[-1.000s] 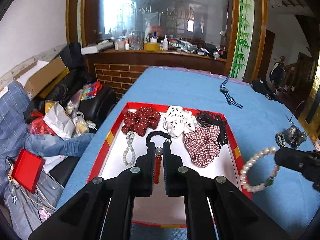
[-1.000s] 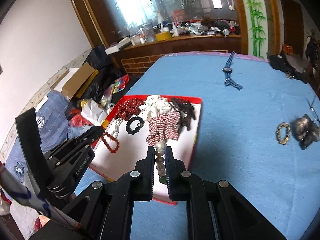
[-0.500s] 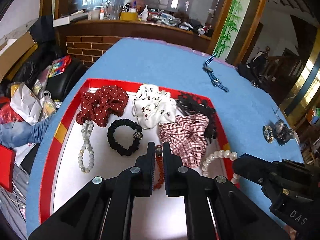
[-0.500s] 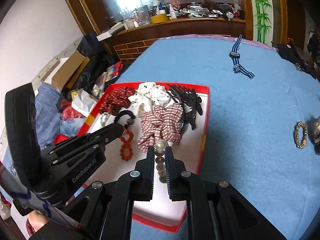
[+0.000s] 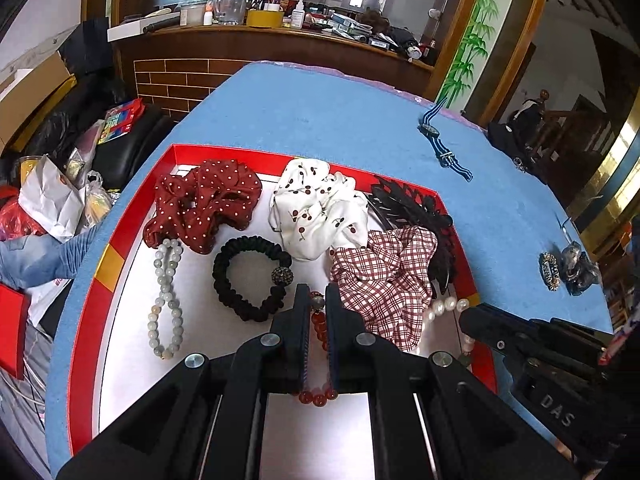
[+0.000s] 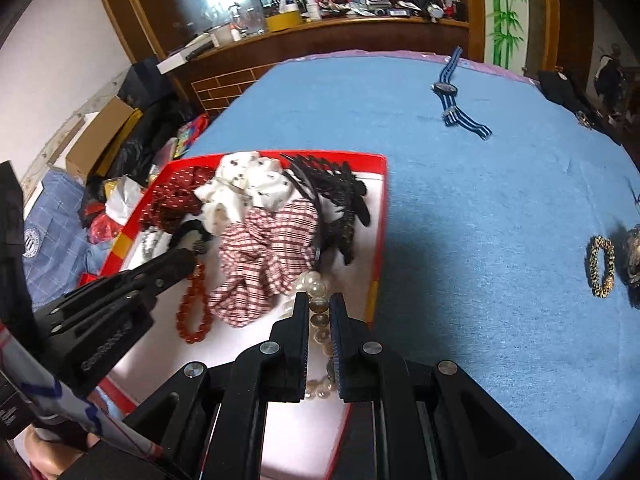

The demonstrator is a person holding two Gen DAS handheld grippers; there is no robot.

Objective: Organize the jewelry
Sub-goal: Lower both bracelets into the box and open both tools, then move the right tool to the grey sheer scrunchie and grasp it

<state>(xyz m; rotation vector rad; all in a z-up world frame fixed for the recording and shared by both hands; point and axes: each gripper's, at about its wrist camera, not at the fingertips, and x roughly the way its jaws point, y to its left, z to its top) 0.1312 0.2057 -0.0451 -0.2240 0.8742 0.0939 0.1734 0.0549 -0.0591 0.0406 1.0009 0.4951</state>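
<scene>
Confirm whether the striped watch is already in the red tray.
No. The watch lies on the blue cloth, well beyond the tray.

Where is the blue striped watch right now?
The blue striped watch lies on the blue tablecloth outside the red tray, beyond its far right corner; the right wrist view shows it top centre-right.

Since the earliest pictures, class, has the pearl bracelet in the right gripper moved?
Yes. The pearl bracelet has moved leftward from over the blue tablecloth to inside the red tray.
</scene>
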